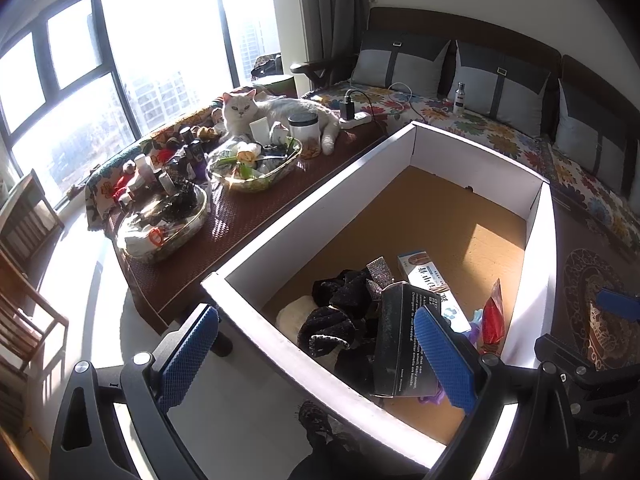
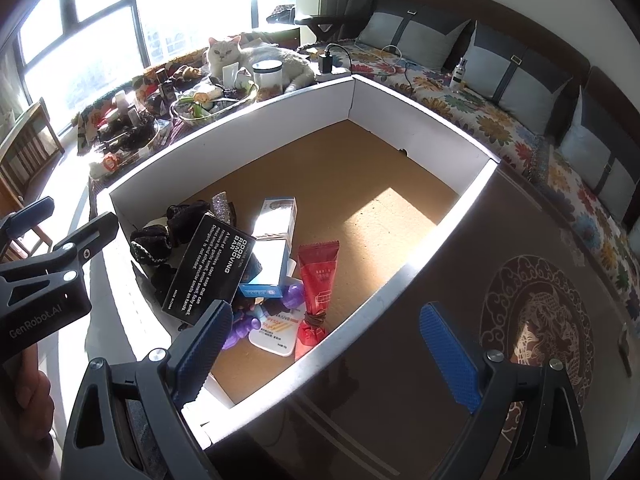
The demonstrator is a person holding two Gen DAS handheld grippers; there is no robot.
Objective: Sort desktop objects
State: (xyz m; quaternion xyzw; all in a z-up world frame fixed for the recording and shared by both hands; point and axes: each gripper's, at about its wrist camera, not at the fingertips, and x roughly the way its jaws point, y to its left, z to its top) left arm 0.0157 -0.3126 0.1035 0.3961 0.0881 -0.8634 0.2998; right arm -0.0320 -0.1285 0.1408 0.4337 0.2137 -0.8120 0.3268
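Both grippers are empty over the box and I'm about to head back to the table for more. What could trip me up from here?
1. The cat lies right behind the glass bowls; a reach there may startle it or bump it.
2. The black box leans on the pile near the cardboard box wall; another drop could tip it out.
3. A charger cable trails near the jar and could snag fingers.

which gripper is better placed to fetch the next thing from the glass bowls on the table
Left. The left gripper, open and empty, sits on the side of the white cardboard box nearest the clear glass bowls; the right gripper hangs over the box's far side.
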